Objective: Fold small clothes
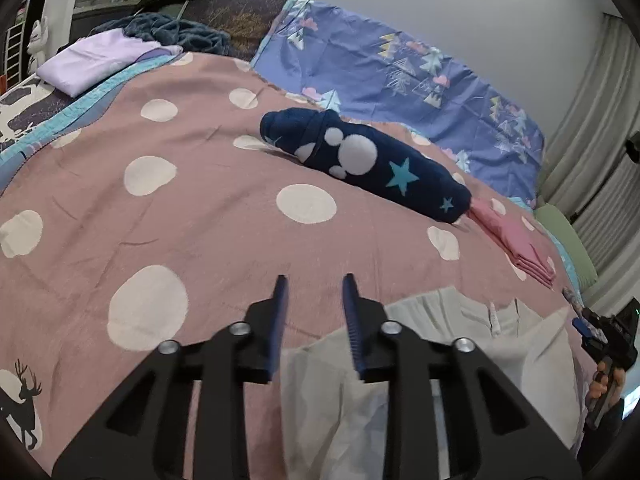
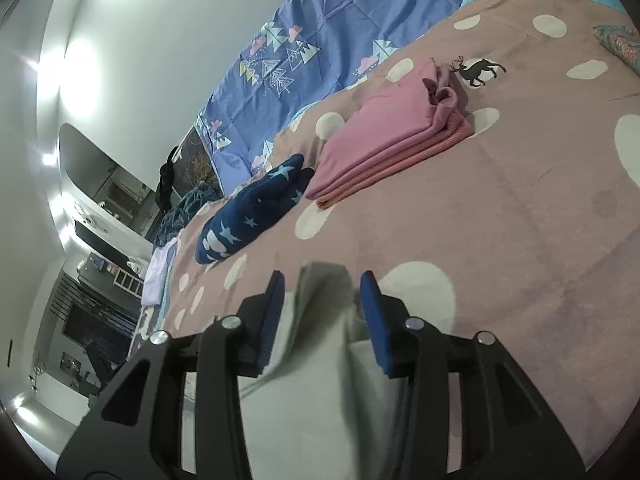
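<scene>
Lying on the spotted blanket (image 1: pixel 200 208) beneath both grippers, the white garment (image 1: pixel 420 360) is spread crosswise. Left gripper (image 1: pixel 314 284) is parted over its left edge, right gripper (image 2: pixel 322 280) parted astride a raised fold; neither is gripping.

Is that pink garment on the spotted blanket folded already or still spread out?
Folded. The pink garment lies as a neat rectangle, with several stacked layers showing along its edge.

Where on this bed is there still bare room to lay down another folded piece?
The widest free patch is the pink dotted blanket left of the navy starred bundle, short of the lilac pile. It is crowded to the right, where the bundle meets the pink folded stack, and near the white garment.
</scene>
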Motion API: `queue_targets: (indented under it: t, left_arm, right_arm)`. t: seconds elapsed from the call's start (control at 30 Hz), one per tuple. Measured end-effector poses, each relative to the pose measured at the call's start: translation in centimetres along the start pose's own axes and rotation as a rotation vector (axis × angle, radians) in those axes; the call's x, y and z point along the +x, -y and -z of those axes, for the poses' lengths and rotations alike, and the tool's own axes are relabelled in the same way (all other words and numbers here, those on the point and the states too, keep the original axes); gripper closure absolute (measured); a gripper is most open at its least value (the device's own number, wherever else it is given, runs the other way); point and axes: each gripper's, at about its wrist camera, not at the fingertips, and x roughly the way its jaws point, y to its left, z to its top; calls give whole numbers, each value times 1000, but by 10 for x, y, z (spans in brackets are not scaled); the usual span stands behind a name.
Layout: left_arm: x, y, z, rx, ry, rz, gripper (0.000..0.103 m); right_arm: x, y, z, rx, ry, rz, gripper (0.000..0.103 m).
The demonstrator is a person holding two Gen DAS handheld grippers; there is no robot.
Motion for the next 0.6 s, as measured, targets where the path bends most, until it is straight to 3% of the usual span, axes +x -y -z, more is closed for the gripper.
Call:
queue_targets:
  t: [0.1,0.23,0.33,0.43,0.6]
  left_arm:
    - [-17,3,10,76,15,39,64]
    - [-40,37,37,313,-8,103,54]
    - [-44,65,63,547,-43,41,51]
    - [-35,76,83,689,-86,-38,50]
    - [-12,82,76,700,-76,-63,50]
  right_arm:
    - [-5,-1,4,-64,-10,45,56]
    - [-4,-19,17,-246,-61,126,49]
    - [4,-31,27,-349,-103,169,44]
    - [20,-36,35,-393,-145,208,43]
    - [43,-37,33,-381,-158,241,42]
